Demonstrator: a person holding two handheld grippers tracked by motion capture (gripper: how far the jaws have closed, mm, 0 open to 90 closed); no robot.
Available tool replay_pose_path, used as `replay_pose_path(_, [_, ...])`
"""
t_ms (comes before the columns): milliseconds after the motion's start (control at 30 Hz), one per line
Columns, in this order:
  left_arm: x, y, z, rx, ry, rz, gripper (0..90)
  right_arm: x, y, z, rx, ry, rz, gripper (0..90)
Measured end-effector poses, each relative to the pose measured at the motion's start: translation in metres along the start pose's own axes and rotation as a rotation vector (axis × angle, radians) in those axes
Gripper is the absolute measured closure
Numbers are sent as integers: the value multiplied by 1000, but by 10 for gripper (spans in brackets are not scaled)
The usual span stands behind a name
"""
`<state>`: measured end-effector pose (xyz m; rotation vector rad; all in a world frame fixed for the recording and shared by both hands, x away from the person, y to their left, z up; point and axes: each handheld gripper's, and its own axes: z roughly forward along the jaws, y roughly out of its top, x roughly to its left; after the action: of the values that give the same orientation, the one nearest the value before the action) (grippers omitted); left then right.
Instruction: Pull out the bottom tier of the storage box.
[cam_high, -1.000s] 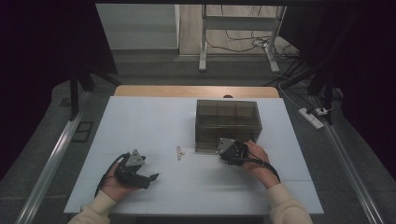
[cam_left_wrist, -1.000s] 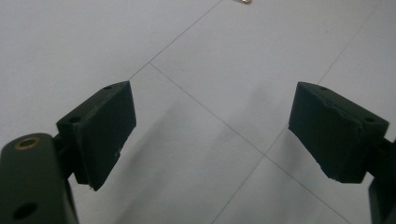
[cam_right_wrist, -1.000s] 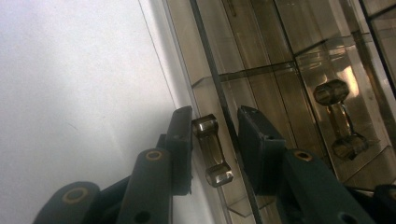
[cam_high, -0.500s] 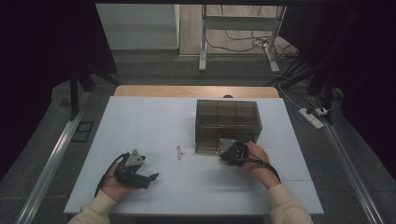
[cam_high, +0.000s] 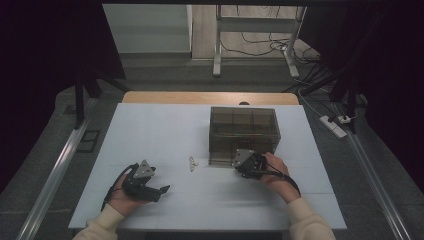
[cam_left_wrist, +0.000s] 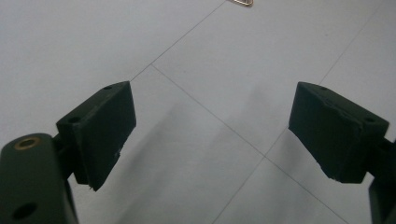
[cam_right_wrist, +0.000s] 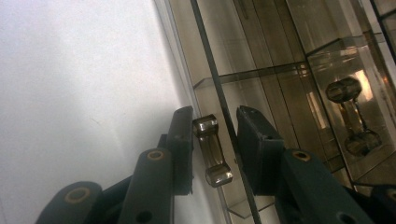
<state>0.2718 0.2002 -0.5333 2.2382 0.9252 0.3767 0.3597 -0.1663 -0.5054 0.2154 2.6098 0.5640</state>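
Observation:
A smoky see-through box (cam_high: 243, 127) with inner compartments stands on the white table (cam_high: 150, 130), right of centre. My right gripper (cam_high: 238, 165) is at the box's front lower edge. In the right gripper view its jaws (cam_right_wrist: 215, 135) sit tight on both sides of a small clear handle (cam_right_wrist: 211, 149) on the front panel. My left gripper (cam_high: 160, 191) rests low over the table at the near left. Its jaws (cam_left_wrist: 210, 126) stand wide open with only bare tabletop between them.
A small pale clip (cam_high: 191, 163) lies on the table between the two grippers, and its edge shows as a clip (cam_left_wrist: 243, 2) in the left gripper view. A second clear handle (cam_right_wrist: 350, 116) shows deeper in the box. Floor cables and a table frame lie beyond the far edge.

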Motion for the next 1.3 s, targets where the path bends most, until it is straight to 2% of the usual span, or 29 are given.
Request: replay_pose_path(1300, [0,0,-1,-4,1,-1,138,12,-7,-10,-21,44,11,666])
